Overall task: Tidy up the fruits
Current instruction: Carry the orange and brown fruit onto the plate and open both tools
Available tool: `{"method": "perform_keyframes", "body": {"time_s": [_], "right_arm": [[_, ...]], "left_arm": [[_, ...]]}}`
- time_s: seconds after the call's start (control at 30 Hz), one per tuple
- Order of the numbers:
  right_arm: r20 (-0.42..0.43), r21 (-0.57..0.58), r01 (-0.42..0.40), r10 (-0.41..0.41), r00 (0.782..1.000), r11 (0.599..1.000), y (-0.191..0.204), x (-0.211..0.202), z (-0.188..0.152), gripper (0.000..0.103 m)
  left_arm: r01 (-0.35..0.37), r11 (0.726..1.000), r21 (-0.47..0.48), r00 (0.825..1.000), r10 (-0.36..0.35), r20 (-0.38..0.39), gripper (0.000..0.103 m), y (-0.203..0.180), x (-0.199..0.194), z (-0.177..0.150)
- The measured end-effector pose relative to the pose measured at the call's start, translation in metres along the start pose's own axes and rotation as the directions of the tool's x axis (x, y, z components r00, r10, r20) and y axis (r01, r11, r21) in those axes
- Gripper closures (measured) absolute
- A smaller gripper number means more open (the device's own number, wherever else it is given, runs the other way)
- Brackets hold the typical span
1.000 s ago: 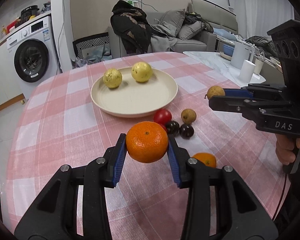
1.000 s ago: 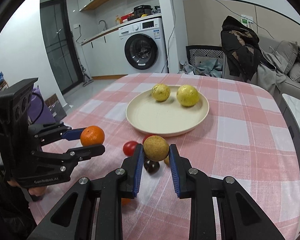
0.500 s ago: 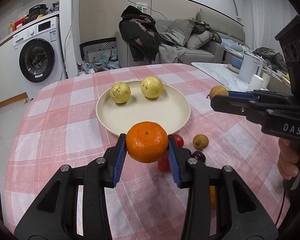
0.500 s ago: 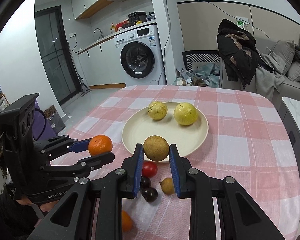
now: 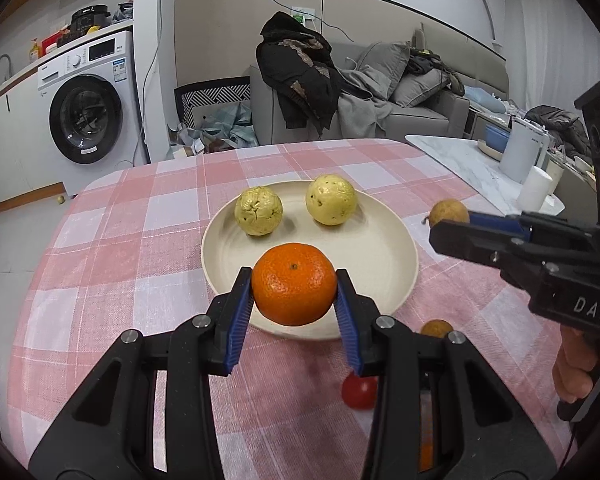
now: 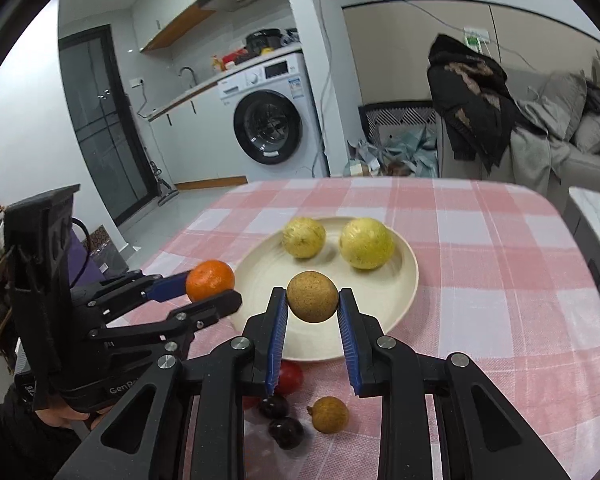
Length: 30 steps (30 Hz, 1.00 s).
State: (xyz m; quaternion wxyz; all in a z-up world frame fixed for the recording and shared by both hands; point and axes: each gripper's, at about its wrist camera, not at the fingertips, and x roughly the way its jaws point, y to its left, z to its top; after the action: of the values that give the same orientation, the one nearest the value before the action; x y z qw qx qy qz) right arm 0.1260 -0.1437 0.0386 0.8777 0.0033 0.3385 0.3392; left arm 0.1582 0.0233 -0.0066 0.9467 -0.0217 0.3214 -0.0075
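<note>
My left gripper (image 5: 294, 285) is shut on an orange mandarin (image 5: 294, 284), held over the near rim of the cream plate (image 5: 396, 248). In the right wrist view that mandarin (image 6: 210, 280) hangs at the plate's left edge. My right gripper (image 6: 313, 298) is shut on a small brown round fruit (image 6: 312, 297) above the plate's (image 6: 404, 276) near part; the same fruit (image 5: 448, 213) shows at the plate's right in the left wrist view. Two yellow fruits (image 5: 259, 216) (image 5: 331, 199) lie at the back of the plate.
On the pink checked tablecloth (image 6: 500, 280) in front of the plate lie a red tomato (image 6: 290, 376), two dark plums (image 6: 286, 432), a small brown fruit (image 6: 331, 420) and another orange (image 5: 425, 450) under my left gripper. A person's hand (image 5: 580, 364) holds the right gripper.
Both grippers have moved forward toward the plate with their fruits still held. The loose fruits on the cloth now sit closer to me, partly under the grippers.
</note>
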Motion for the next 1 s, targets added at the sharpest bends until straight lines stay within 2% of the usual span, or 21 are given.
{"method": "perform_keyframes", "body": {"time_s": [0.33, 0.63, 0.87, 1.0], "right_arm": [[-0.061, 0.075, 0.012, -0.007, 0.998, 0.997, -0.019, 0.024, -0.005, 0.077], [-0.14, 0.065, 0.017, -0.007, 0.99, 0.998, -0.018, 0.045, -0.01, 0.077], [-0.15, 0.041, 0.023, -0.016, 0.989, 0.999, -0.014, 0.051, -0.011, 0.077], [-0.153, 0.042, 0.019, -0.013, 0.988, 0.999, -0.013, 0.052, -0.011, 0.077]], "left_arm": [[-0.002, 1.0, -0.01, 1.0, 0.002, -0.029, 0.066, 0.005, 0.028, -0.007], [-0.012, 1.0, -0.011, 0.997, 0.011, -0.071, 0.066, 0.007, 0.04, -0.009], [-0.013, 1.0, -0.019, 0.994, 0.011, -0.107, 0.066, 0.01, 0.048, -0.01], [-0.03, 0.999, 0.021, 0.993, 0.032, -0.115, 0.066, 0.004, 0.049, -0.011]]}}
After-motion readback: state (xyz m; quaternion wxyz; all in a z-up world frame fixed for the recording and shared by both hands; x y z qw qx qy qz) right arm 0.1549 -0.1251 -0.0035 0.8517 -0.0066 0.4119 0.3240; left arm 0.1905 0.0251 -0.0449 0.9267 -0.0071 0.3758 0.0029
